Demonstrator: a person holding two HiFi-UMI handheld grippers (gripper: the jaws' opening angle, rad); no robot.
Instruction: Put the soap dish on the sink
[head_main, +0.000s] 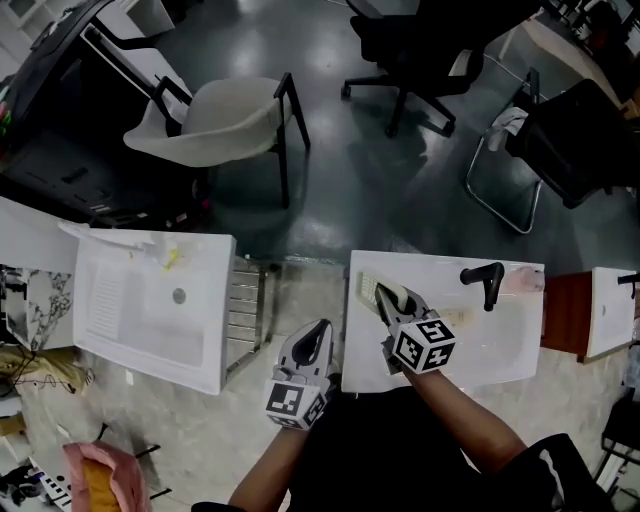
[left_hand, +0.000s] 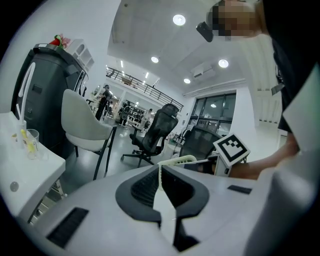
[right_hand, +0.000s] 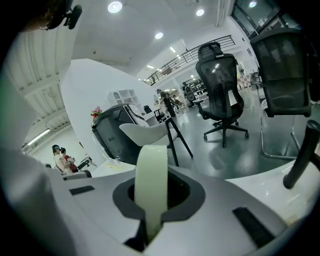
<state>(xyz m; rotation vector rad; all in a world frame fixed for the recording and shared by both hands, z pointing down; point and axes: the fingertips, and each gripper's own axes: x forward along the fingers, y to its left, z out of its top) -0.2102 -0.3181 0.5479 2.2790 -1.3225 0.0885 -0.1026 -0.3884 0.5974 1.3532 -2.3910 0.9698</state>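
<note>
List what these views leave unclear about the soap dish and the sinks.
- The soap dish: in the head view the right gripper covers most of it; the right gripper view shows only its edge.
- Contact between dish and right sink: unreadable from above.
- Yellow item on left sink: too small in head view.

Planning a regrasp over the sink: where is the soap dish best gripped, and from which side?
By its thin rim, at the end nearest the person. The soap dish sits edge-on in the right gripper, shut on that wall, so a narrow pinch suits it. Coming from the front edge of the sink probably keeps clear of the black faucet behind.
</note>
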